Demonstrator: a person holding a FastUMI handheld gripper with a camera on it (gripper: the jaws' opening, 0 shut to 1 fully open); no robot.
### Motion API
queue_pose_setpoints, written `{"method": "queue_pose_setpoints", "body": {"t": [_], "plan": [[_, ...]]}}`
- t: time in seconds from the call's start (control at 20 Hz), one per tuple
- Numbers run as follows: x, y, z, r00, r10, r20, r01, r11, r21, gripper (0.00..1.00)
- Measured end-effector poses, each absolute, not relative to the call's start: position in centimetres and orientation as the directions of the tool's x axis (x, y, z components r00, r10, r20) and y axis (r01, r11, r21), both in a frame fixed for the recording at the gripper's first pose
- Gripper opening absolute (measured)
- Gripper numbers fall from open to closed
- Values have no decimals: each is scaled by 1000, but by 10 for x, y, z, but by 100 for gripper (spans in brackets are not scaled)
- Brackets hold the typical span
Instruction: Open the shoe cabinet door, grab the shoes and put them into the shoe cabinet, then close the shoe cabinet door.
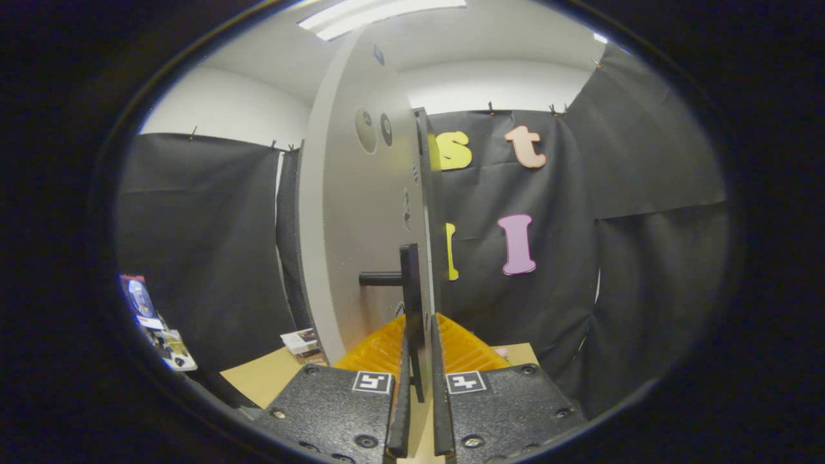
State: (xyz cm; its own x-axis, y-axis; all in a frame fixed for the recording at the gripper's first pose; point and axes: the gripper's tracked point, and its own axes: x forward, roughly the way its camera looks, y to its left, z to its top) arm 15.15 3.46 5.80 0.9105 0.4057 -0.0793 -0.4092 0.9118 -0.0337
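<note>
Gripper (419, 393) fingers pinch the door handle (410, 303) of the edge-on cabinet door (361, 225).

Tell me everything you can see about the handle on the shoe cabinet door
The handle is a dark bar, matte, maybe metal, standing upright and seen almost edge-on. A short dark post joins it to the pale grey cabinet door, which is swung open toward the camera. The bar's lower end runs down between the fingers of the tongs, which sit closed narrowly around it; whether both fingers actually press on it cannot be told.
</note>
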Motion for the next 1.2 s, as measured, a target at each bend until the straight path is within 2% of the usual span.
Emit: {"method": "queue_pose_setpoints", "body": {"t": [0.15,0.25,0.35,0.4,0.45,0.5,0.55,0.75,0.95,1.2], "plan": [[139,25,57,938,341,-58,-344,937,-53,18],[125,24,61,951,307,-29,-308,951,-21,24],[121,18,64,967,253,-3,-253,967,15,50],[118,14,65,976,219,6,-219,976,18,69],[117,9,64,982,191,10,-191,982,11,78],[113,4,65,986,163,24,-163,987,7,92],[108,8,68,986,161,40,-161,987,9,97],[89,18,57,992,119,31,-120,992,28,99],[83,35,38,996,92,4,-92,995,-34,99],[79,82,16,993,117,5,-117,991,-60,99]]}}
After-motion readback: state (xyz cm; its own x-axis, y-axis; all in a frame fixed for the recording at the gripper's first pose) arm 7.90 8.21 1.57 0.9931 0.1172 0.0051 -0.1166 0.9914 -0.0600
